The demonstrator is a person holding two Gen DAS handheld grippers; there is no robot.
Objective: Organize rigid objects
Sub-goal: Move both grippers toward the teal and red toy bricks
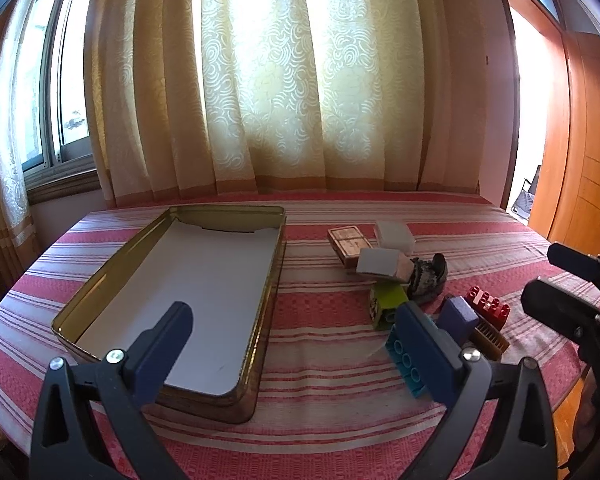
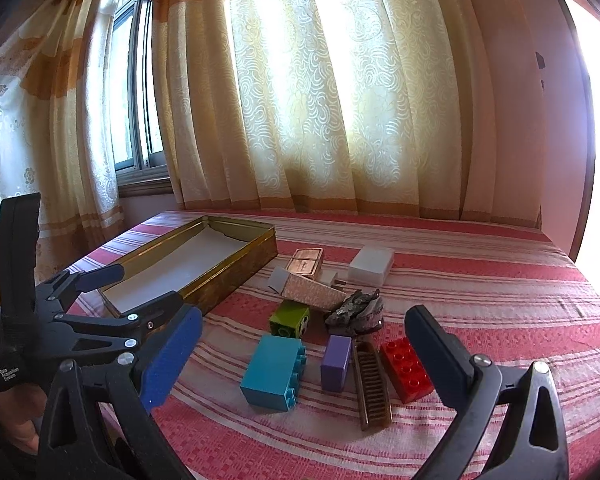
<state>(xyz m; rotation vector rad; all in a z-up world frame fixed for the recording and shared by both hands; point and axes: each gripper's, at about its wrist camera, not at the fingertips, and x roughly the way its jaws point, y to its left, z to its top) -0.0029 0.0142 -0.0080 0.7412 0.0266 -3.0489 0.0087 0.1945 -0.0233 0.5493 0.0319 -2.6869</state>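
Blocks [image 2: 274, 372] lie crowded just ahead of the open, empty right hand-held gripper [image 2: 300, 360]; closing carelessly could nudge neighbours.

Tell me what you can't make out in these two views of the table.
- Teal brick, left wrist view: partly behind the left claw's finger.
- Comb, left wrist view: mostly hidden by the purple block.
- Tin, right wrist view: near end covered by the left claw.
- Print on the small brown box: too small to read.
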